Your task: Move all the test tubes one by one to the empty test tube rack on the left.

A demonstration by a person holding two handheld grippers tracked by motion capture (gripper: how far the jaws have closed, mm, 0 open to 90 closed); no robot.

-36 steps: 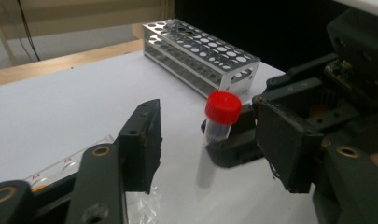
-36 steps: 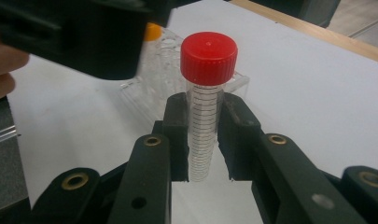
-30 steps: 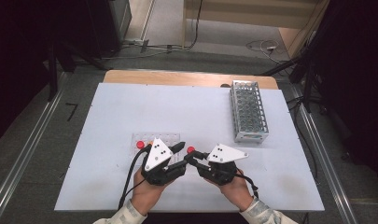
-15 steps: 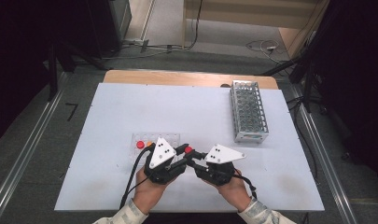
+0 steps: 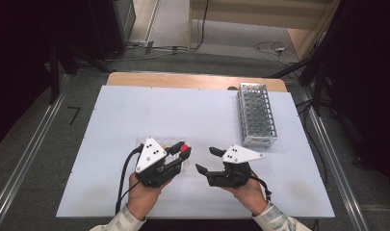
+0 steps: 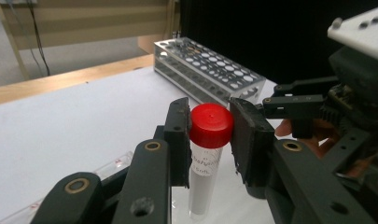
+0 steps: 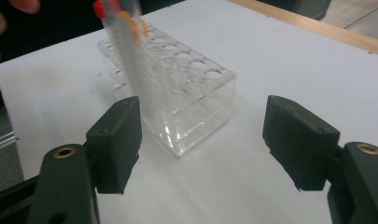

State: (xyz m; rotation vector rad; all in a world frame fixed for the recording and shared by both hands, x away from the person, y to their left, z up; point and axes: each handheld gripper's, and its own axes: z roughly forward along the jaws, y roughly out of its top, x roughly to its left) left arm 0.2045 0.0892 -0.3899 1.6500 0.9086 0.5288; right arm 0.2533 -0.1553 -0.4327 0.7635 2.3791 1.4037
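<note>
The white table (image 5: pixel 135 110) took up most of the high view, and everything else sat in relation to the clear plastic rack (image 5: pixel 160 144) near its front edge. Well off to the right of that rack and farther from the person stood a metal tube rack (image 5: pixel 256 114), lengthwise toward the far edge, its grid of holes open on top; the left gripper view caught it too, beyond the jaws (image 6: pixel 210 70).

The clear rack itself (image 7: pixel 177 93) showed best in the right gripper view: a see-through box with rows of round holes, and an orange-capped tube (image 7: pixel 140 28) or two standing in it, blurred.

The right gripper (image 5: pixel 206 160) hung just right of the clear rack, jaws spread wide, nothing between them; in its own view (image 7: pixel 203 140) the black pads framed the rack's near end.

The left gripper (image 5: pixel 182 155) was right at the clear rack's right end, and there it was: jaws closed on the red cap (image 6: pixel 211 125) of a tube (image 6: pixel 203 179), pinching it from both sides. The tube hung upright below the cap, clear-walled with faint print, whitish inside. Whether its foot sat in a hole of the rack, I couldn't tell.
</note>
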